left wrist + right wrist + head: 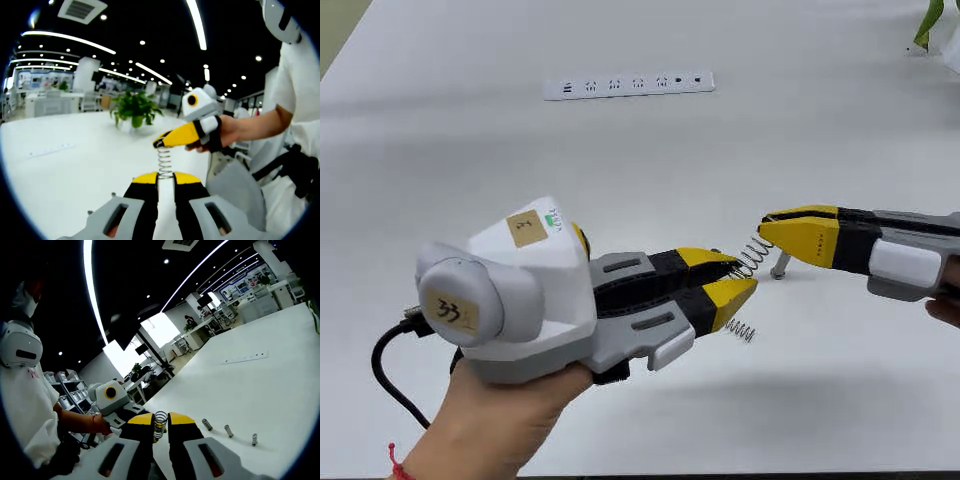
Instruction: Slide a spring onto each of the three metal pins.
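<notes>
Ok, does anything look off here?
The held spring spans mid-air between the left gripper and right gripper, pinched at both ends, and a loose spring lies on its side on the table.

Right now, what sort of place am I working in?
Probably an open-plan office or lab: a wide white table with a power strip, a potted plant, long ceiling strip lights and rows of desks behind.
</notes>
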The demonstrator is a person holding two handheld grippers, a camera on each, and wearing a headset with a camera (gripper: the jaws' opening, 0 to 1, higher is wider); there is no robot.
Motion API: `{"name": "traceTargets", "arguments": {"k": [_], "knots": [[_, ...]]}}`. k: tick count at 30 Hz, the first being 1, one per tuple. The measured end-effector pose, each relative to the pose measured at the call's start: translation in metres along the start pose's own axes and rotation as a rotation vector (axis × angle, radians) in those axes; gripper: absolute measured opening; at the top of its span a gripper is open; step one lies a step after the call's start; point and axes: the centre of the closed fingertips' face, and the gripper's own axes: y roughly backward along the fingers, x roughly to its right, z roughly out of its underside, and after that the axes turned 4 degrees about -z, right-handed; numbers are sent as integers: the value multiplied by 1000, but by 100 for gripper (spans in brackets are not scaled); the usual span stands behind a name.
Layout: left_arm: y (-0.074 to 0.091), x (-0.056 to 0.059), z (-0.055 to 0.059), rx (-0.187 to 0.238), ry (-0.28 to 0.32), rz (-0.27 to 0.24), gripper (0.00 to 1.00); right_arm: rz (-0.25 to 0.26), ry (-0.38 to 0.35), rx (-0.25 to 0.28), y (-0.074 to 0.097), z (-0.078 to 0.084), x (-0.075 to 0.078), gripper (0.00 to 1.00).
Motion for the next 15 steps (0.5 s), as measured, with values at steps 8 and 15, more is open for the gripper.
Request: {"name": "traceTargets", "arguments": {"k": [8, 15], "knots": [[-2, 3, 2, -15, -4, 23, 11, -4, 130, -82, -1, 0, -8, 11], [-3, 5, 4, -28, -11, 37, 11, -17, 248, -168, -1, 3, -9, 11]]}}
